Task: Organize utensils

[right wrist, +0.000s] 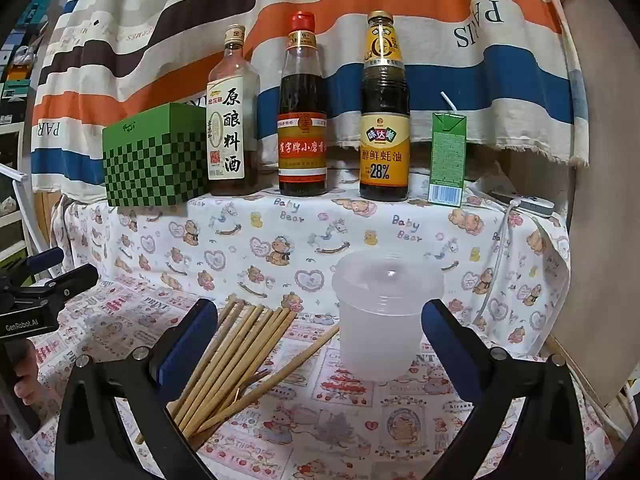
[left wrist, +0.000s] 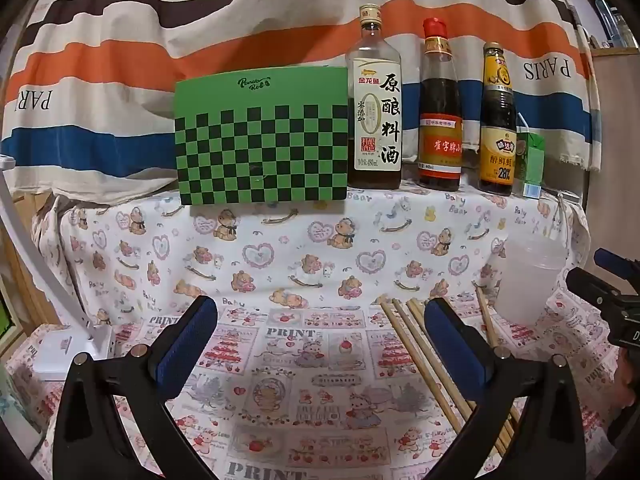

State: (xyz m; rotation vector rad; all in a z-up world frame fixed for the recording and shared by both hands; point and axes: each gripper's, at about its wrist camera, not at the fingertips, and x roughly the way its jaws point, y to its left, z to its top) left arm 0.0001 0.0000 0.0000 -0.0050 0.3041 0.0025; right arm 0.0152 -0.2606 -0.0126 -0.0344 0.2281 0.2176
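Several wooden chopsticks (right wrist: pixel 236 364) lie in a loose bundle on the patterned tablecloth, left of an upright translucent plastic cup (right wrist: pixel 382 320). My right gripper (right wrist: pixel 320 336) is open and empty, with the chopsticks by its left finger and the cup between the fingers further ahead. In the left wrist view the chopsticks (left wrist: pixel 416 340) lie by the right finger, with the cup (left wrist: pixel 528 280) at the right. My left gripper (left wrist: pixel 320 340) is open and empty over the cloth. The right gripper's body (left wrist: pixel 612 296) shows at the right edge there.
On a raised shelf behind stand a green checkered box (left wrist: pixel 262 140), three sauce bottles (right wrist: pixel 302 120) and a green drink carton (right wrist: pixel 448 160). A white cable (right wrist: pixel 500 256) hangs at the right. A white lamp base (left wrist: pixel 68 348) sits at the left. A striped cloth hangs behind.
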